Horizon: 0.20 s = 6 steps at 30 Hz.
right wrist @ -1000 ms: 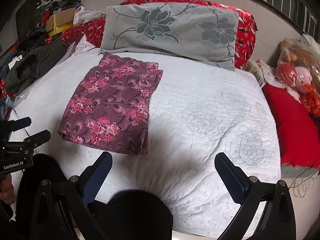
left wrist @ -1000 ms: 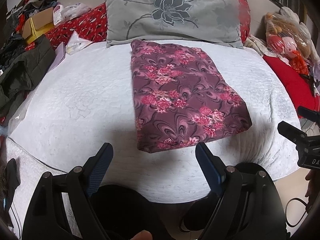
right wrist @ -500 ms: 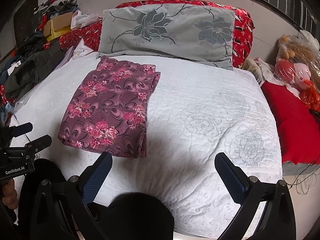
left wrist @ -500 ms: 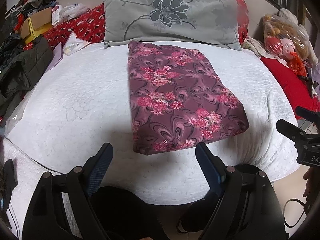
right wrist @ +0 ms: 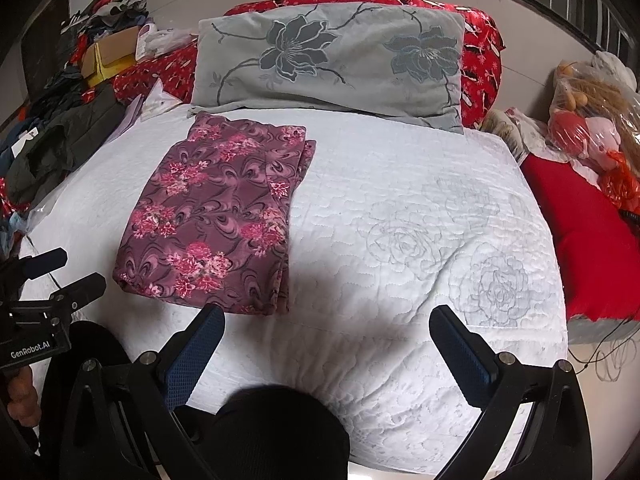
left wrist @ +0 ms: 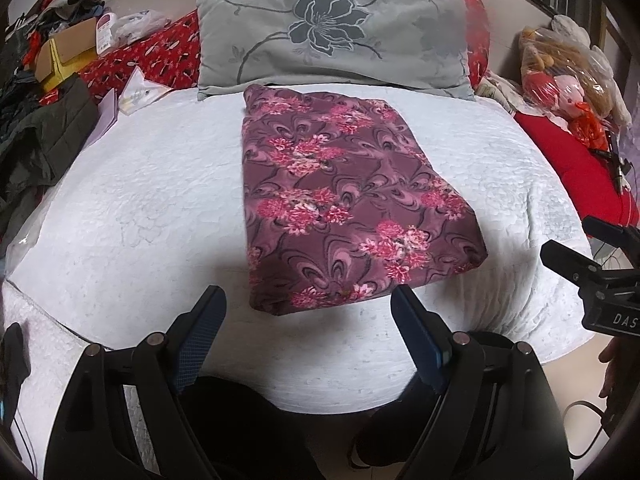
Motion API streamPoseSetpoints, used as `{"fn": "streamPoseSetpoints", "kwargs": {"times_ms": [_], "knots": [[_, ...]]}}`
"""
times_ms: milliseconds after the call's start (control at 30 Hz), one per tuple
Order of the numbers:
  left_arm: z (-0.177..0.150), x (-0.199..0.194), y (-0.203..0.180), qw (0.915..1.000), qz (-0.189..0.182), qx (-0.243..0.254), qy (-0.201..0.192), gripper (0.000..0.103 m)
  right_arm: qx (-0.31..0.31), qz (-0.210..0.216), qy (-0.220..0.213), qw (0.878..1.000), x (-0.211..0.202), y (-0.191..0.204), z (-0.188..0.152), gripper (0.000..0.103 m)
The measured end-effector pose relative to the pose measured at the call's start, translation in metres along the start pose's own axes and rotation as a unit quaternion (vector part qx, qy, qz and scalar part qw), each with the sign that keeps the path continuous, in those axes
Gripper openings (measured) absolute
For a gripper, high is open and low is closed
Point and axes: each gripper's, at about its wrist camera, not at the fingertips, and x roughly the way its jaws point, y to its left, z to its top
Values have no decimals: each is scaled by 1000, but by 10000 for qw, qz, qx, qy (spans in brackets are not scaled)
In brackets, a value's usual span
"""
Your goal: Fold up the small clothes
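Note:
A folded maroon garment with pink flowers point(left wrist: 348, 196) lies flat on the white quilted bed point(left wrist: 140, 200), its far end by the grey pillow. It also shows in the right wrist view point(right wrist: 220, 216), left of centre. My left gripper point(left wrist: 308, 304) is open and empty, hovering just short of the garment's near edge. My right gripper point(right wrist: 326, 326) is open and empty, above the bed's near edge, to the right of the garment. Each gripper shows at the edge of the other's view.
A grey flowered pillow point(left wrist: 336, 36) leans on a red headboard cushion point(left wrist: 160, 52). Dark clothes and boxes point(left wrist: 44, 92) are piled at the left. A red cushion point(right wrist: 588, 236) and bagged toys point(right wrist: 592, 120) lie at the right. A cable point(right wrist: 612, 352) hangs off the bed's right corner.
Both grippers have drawn back a little from the bed and stayed open. The folded garment has not moved on the quilt.

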Motion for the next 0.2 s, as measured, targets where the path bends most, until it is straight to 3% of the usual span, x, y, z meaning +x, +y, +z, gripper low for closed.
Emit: {"fn": "streamPoseSetpoints", "kwargs": {"times_ms": [200], "knots": [[0, 2, -6, 9999, 122, 74, 23, 85, 19, -15, 15, 10000, 2, -2, 0, 103]]}}
